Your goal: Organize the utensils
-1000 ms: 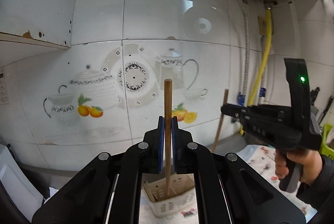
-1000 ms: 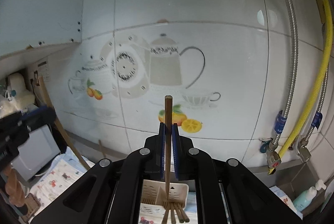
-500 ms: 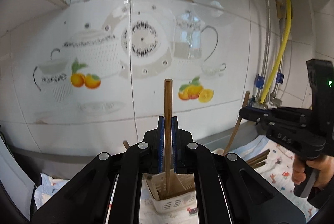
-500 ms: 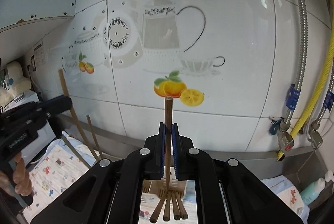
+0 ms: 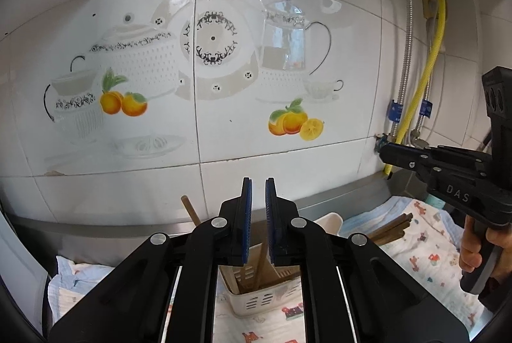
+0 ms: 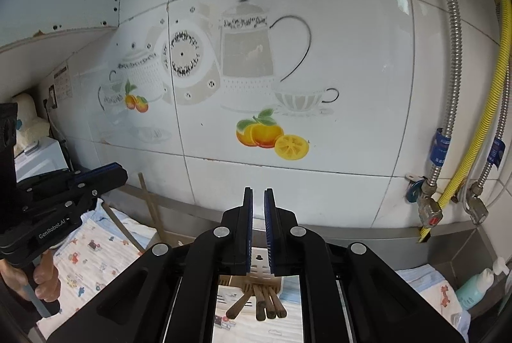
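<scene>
A printed cloth (image 5: 428, 243) covers the tabletop below a tiled wall (image 5: 224, 147). On it stands a cream slotted holder (image 5: 265, 301) with brown wooden chopsticks (image 5: 260, 263) upright inside; more chopsticks (image 6: 265, 303) lie in a second holder (image 6: 259, 269). The left gripper (image 5: 258, 215) and right gripper (image 6: 257, 224) both have their fingers slightly parted, holding nothing.

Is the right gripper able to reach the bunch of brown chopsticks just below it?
Probably yes: the chopsticks lie uncovered just below the right gripper, whose fingers are empty and slightly apart.
</scene>
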`<state>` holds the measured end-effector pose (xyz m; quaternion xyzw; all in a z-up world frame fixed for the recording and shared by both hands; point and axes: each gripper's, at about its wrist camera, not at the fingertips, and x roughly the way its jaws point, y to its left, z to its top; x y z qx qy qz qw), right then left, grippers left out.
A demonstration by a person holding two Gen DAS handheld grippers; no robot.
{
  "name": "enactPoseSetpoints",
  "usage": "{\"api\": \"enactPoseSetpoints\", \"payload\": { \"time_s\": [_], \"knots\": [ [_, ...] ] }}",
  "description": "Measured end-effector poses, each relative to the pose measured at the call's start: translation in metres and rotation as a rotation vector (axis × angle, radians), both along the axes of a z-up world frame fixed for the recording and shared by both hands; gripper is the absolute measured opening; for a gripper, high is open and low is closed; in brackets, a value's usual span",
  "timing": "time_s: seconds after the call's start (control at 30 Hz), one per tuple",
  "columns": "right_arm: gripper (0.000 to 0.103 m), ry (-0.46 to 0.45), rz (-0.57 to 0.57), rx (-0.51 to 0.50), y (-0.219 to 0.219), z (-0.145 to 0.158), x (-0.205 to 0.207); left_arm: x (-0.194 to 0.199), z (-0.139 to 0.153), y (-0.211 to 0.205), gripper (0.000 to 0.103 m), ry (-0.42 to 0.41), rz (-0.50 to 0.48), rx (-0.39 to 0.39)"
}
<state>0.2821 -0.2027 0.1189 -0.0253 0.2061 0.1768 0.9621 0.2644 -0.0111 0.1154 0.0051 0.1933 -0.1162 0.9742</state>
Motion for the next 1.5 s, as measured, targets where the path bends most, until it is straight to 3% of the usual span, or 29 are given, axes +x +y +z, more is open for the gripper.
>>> {"api": "enactPoseSetpoints", "payload": {
  "time_s": [0.27,0.4,0.53,0.83,0.93,1.03,1.2,1.5],
  "knots": [
    [0.017,-0.016,0.007,0.023,-0.011,0.005,-0.041,-0.026,0.013,0.007,0.009,-0.025,0.001,-0.024],
    [0.021,0.004,0.003,0.049,-0.017,-0.003,-0.066,-0.047,0.016,0.009,0.027,-0.042,0.006,-0.028],
    [0.021,0.032,0.006,0.066,-0.021,-0.021,-0.099,-0.072,0.013,0.010,0.027,-0.051,0.004,-0.025],
    [0.021,0.104,-0.004,0.039,-0.012,-0.087,-0.174,-0.121,-0.020,0.016,0.040,-0.024,0.033,-0.006],
    [0.021,0.134,-0.014,0.021,-0.006,-0.113,-0.197,-0.129,-0.032,0.022,0.041,0.004,0.023,-0.036],
    [0.021,0.171,-0.015,0.013,0.002,-0.140,-0.217,-0.141,-0.044,0.028,0.050,0.011,0.036,-0.052],
    [0.021,0.256,-0.019,0.014,0.013,-0.185,-0.239,-0.153,-0.061,0.036,0.051,0.031,0.065,-0.064],
    [0.021,0.343,-0.022,0.008,0.030,-0.229,-0.257,-0.164,-0.088,0.054,0.052,0.087,0.113,-0.117]
  ]
}}
